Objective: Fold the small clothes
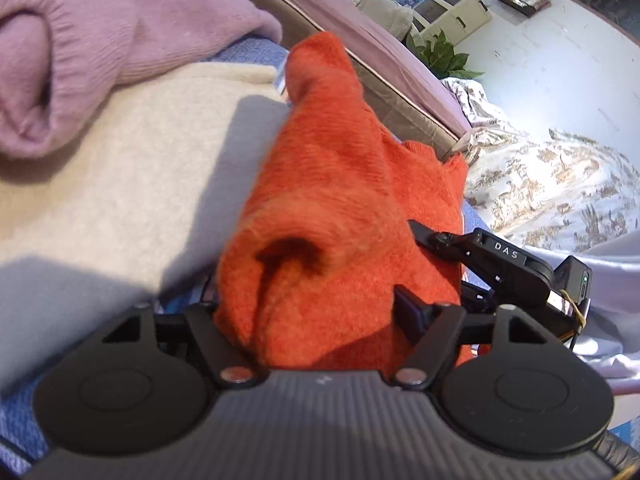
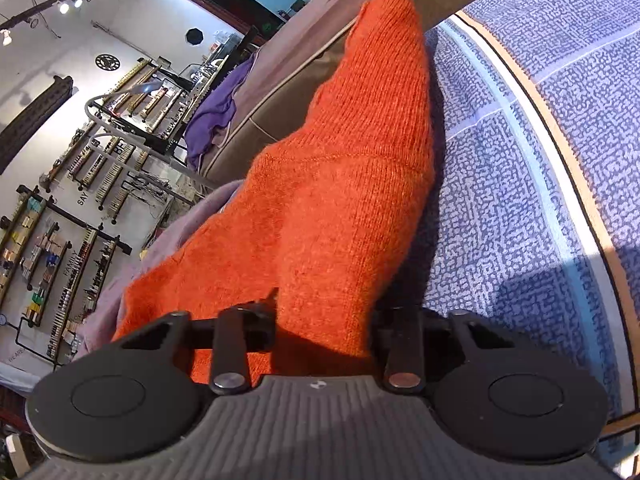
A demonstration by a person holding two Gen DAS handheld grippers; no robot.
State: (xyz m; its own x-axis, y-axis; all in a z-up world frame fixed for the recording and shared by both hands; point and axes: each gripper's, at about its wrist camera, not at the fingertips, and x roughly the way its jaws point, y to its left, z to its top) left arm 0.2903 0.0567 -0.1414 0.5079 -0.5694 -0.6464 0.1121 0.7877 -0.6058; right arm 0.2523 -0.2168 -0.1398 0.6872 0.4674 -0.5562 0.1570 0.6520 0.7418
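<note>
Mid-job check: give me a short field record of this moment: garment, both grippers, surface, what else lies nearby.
garment: orange knit sweater, bunched, lying between both grippers
left gripper: knit fills the gap between its fingers; grip unclear
right gripper: knit between its fingers too; grip unclear
surface: blue patterned bedspread
nearby: cream fleece under a pink sweater; floral bedding beyond the edge

A shop — wall racks (image 2: 60,216) of small goods, spotlights (image 2: 76,0).
</note>
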